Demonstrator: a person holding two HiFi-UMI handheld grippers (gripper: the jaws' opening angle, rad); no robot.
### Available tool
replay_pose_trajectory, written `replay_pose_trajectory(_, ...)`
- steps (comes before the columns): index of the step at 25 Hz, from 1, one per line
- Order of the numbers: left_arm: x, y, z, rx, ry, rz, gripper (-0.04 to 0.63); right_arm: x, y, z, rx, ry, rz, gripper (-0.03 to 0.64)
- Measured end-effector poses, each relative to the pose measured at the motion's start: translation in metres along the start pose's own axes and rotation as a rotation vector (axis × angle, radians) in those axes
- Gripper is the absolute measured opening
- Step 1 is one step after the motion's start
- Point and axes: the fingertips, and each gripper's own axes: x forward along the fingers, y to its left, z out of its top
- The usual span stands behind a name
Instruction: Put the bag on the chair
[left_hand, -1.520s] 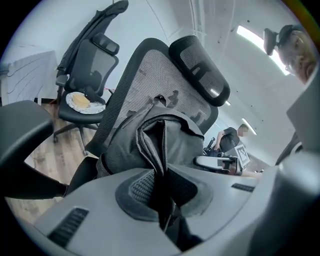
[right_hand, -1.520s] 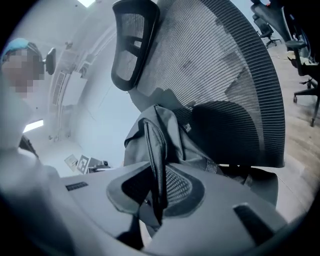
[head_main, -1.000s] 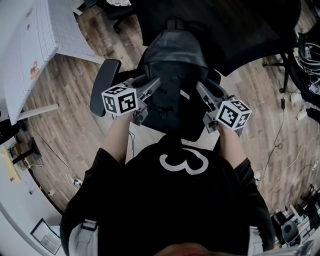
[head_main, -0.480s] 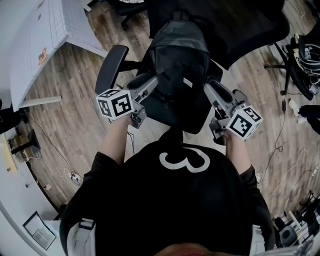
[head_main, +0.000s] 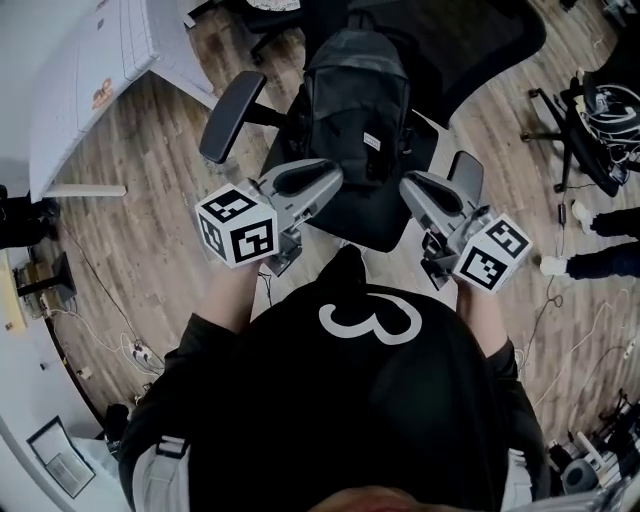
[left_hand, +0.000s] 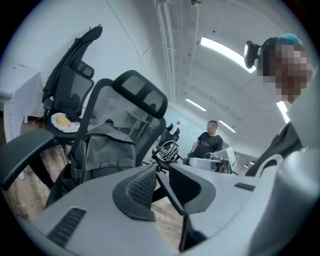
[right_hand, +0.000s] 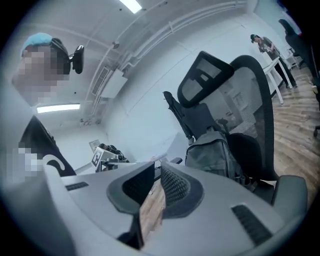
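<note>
Standing upright, bag (head_main: 355, 110) rests on the chair (head_main: 232, 118).

The left claw (head_main: 322, 180) and right claw (head_main: 412, 186) are now off the sides of the bag (head_main: 355, 100), drawn back toward the person and clear of it. Their jaws have just been closing, with nothing between them.

right gripper (right_hand: 156, 170): jaws have just been closing, narrow gap left, nothing between them | bag (right_hand: 212, 152): grey, upright on chair (right_hand: 252, 95) seat, against backrest, clear of gripper | wooden floor (right_hand: 300, 115) at right
</note>
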Motion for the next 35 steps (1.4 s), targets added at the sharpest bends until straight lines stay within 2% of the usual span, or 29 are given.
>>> replay_pose_trajectory(6,-0.024,-0.086,-0.004,0.072,-0.046,-0.066,0.046,-0.044,0.058,0.003,-0.014,-0.053,0.066,0.034)
replay_pose_trajectory(12,-0.049,-0.148,-0.018,0.140,-0.090,-0.060,0.034,-0.085,0.115,-0.008,-0.075,-0.064,0.113,0.031)
replay_pose_trajectory(16,-0.067,-0.188,-0.025,0.190,-0.126,-0.044,0.026,-0.111,0.148,-0.013,-0.130,-0.074,0.105,0.028)
replay_pose_trajectory(21,-0.081,-0.248,-0.053,0.258,-0.139,-0.063,0.025,-0.157,0.187,-0.030,-0.197,-0.102,0.107,0.026)
replay_pose_trajectory(24,-0.085,-0.259,-0.051,0.274,-0.137,-0.073,0.025,-0.160,0.198,-0.026,-0.233,-0.096,0.101,0.025)
replay_pose_trajectory(35,-0.095,-0.278,-0.039,0.275,-0.138,-0.103,0.025,-0.164,0.216,-0.014,-0.217,-0.095,0.099,0.025)
